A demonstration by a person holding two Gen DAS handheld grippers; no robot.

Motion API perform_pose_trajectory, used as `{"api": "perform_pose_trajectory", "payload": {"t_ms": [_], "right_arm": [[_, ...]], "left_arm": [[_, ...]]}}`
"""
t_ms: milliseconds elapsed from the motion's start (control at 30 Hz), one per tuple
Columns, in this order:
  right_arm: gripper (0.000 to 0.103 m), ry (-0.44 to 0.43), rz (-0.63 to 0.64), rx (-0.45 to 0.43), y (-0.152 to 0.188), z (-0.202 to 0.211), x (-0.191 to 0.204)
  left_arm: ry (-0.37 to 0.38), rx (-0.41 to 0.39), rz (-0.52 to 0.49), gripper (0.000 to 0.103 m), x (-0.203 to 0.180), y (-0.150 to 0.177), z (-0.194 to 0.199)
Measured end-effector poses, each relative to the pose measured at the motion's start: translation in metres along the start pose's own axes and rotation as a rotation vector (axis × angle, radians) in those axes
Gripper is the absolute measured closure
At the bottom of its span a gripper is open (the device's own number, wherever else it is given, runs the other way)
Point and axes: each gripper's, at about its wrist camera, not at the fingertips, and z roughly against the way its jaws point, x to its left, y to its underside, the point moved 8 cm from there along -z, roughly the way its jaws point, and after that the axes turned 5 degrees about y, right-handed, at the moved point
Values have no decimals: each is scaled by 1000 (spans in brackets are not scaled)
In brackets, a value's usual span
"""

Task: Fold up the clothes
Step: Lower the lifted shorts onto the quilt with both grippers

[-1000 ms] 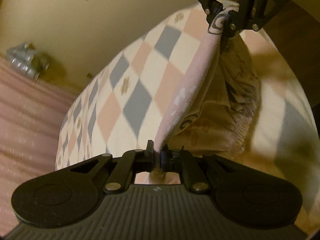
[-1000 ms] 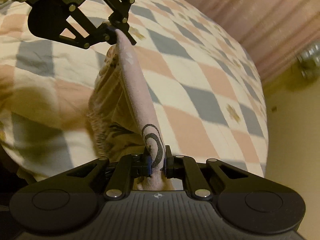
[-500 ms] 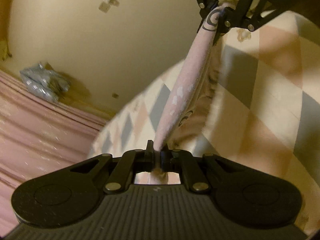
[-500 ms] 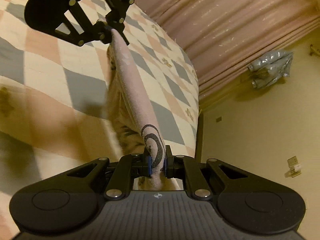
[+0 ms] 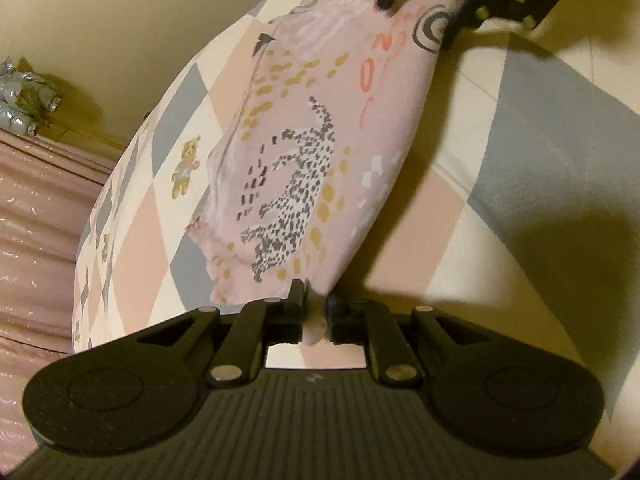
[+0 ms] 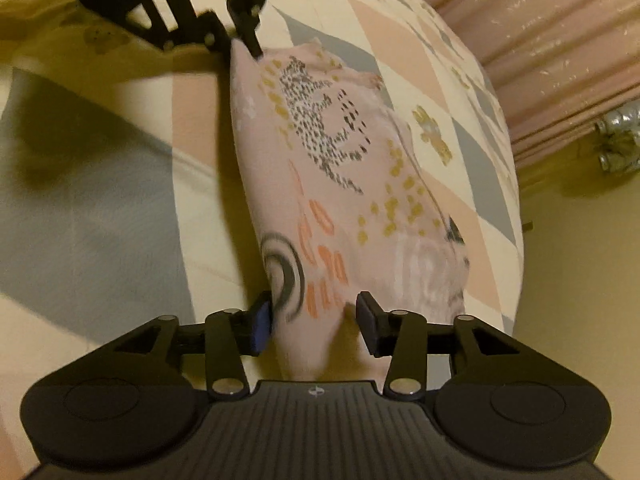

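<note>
1 pink garment (image 5: 320, 140) is lying spread on the checkered bedspread (image 5: 540, 128), printed side facing up. The print is showing 1 spotted leopard figure, 1 grey spiral, a run of orange letters and scattered mustard dots. In the right wrist view the same garment (image 6: 340, 168) is stretching from the near gripper toward the far one, with a ruffled edge bunching on its right side.

2 grippers are in view, 1 at each end of the garment. The left gripper (image 5: 316, 312) is sitting at the leopard end with its 2 fingers parted by a small gap; a fold of pink cloth is lying in that gap, and the fingers are not clamping it. The right gripper (image 6: 316, 320) is sitting at the spiral end with its 2 fingers spread wide; the left pad (image 6: 262, 326) is touching the cloth beside the spiral and the other is standing clear of it.

The bedspread is showing pink, grey and cream diamonds, with at least 2 teddy bear motifs (image 5: 186, 164) near the garment. Beyond the bed edge, 1 pink curtain (image 6: 540, 32) is hanging, and 1 silvery crumpled bundle (image 6: 618, 140) is sitting against the yellow wall (image 5: 120, 20).
</note>
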Motion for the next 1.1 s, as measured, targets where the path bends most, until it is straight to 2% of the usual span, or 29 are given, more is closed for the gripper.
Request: {"api": "perform_pose_trajectory", "payload": {"t_ms": [200, 267, 333, 467, 633, 733, 867, 967, 1100], "right_arm": [[60, 21, -90, 72, 21, 11, -7], [60, 8, -158, 79, 24, 19, -11], [61, -7, -252, 72, 23, 25, -17], [70, -20, -441, 54, 16, 28, -32], [70, -65, -607, 83, 21, -1, -40], [84, -98, -646, 121, 35, -19, -38], [84, -88, -662, 157, 55, -17, -41], [83, -65, -694, 136, 57, -1, -55], [83, -76, -737, 40, 34, 11, -69]], "left_arm": [[-2, -15, 9, 89, 1, 5, 14], [8, -28, 8, 89, -2, 8, 24], [29, -45, 44, 89, -3, 10, 33], [35, -80, 180, 89, 9, 7, 48], [69, -92, 289, 89, 17, -6, 34], [97, -47, 339, 89, 13, -4, 12], [95, 6, 335, 89, 8, 13, 3], [90, -5, 361, 88, 14, 15, 16], [82, -59, 463, 89, 28, 7, 30]]}}
